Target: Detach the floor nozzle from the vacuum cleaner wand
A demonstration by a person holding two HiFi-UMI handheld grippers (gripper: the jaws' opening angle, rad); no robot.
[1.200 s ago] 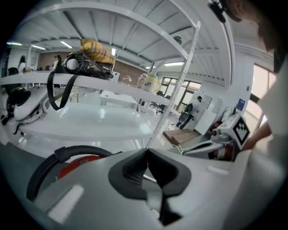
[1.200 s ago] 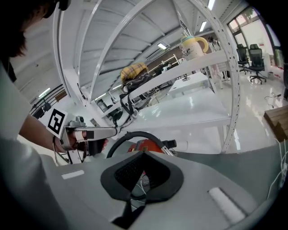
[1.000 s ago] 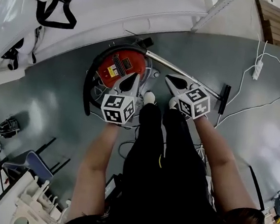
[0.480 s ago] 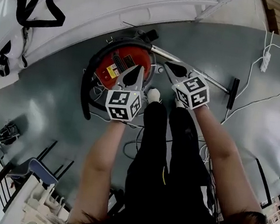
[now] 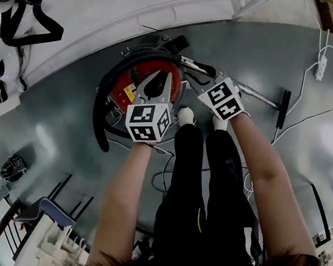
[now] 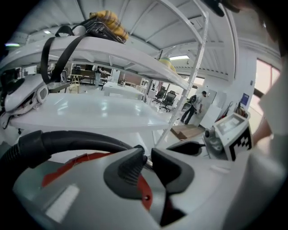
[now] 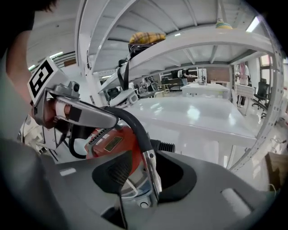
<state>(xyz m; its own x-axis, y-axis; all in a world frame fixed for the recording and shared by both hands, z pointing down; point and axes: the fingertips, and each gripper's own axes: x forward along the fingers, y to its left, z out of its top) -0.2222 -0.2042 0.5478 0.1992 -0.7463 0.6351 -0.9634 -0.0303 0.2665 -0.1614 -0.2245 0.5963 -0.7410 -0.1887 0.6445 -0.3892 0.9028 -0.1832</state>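
1. One floor nozzle (image 5: pixel 284 108): black, on the grey floor (image 5: pixel 63 128) at the right of the head view. It is joined to the far end of the wand (image 5: pixel 261 97) and lies well apart from both grippers.
2. One wand: a chrome tube running across the floor from the nozzle toward the vacuum canister (image 5: pixel 138 80). Its other end meets the black hose (image 5: pixel 101 114).
3. One vacuum canister: red-topped, with the hose curving round its left side. It stands just ahead of the person's white shoes (image 5: pixel 185 115).
4. Right gripper (image 7: pixel 148 174): the jaws are spread wide and have just been opening. In the right gripper view the chrome tube, where the hose joins it, stands between the pads, and neither pad presses on it.
5. Left gripper (image 6: pixel 147 161): it hangs over the canister. The jaws are parted by a narrow slit only and have just been opening, with nothing between them.
6. One white power strip (image 5: pixel 321 66): on the floor beyond the nozzle, with its cable looping past.
7. One white table (image 5: pixel 140 10): at the top of the head view, behind the canister.
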